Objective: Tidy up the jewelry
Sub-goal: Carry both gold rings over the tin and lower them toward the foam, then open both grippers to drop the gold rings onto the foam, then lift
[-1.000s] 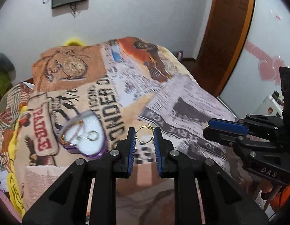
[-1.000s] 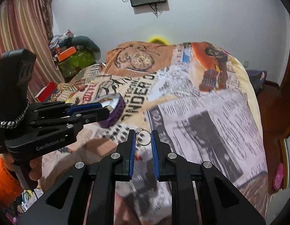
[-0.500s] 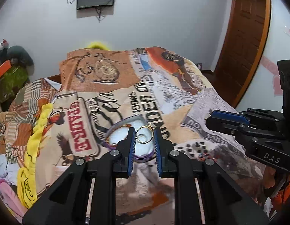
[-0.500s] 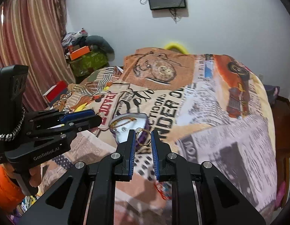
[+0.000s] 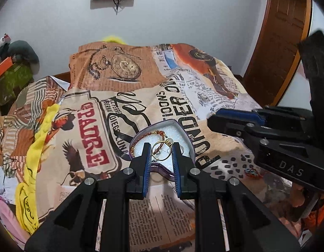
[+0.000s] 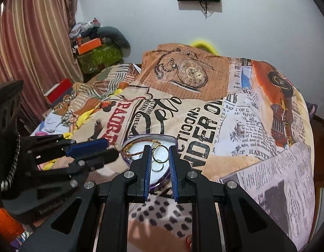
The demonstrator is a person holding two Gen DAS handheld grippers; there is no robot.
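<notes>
We are holding two grippers over a heart-shaped purple box sitting on a newspaper-print bedspread.

Left gripper: jaws are standing narrow, pinching a thin gold ring between the blue pads. The ring's left edge is disappearing behind the left pad, so we are not seeing the contact on that side.

Right gripper: also narrow, clamping a second gold ring. A pale stone or bead seems to be sitting at its top left, too small to confirm.

Both rings are hanging above the box's white lining. We are not able to tell whether either is touching the foam.

Inside the box a red-and-gold braided bracelet is lying along the upper rim, and another ring is lying on the lining; our fingers are blocking the rest. The near edge of the box is hiding behind the fingers in both views.

In the left wrist view the other gripper is entering from the right, blurred, its fingertips ending short of the box. A small red item is lying on the bedspread under it, unidentifiable. An orange sleeve is getting cut off at the frame edge.
</notes>
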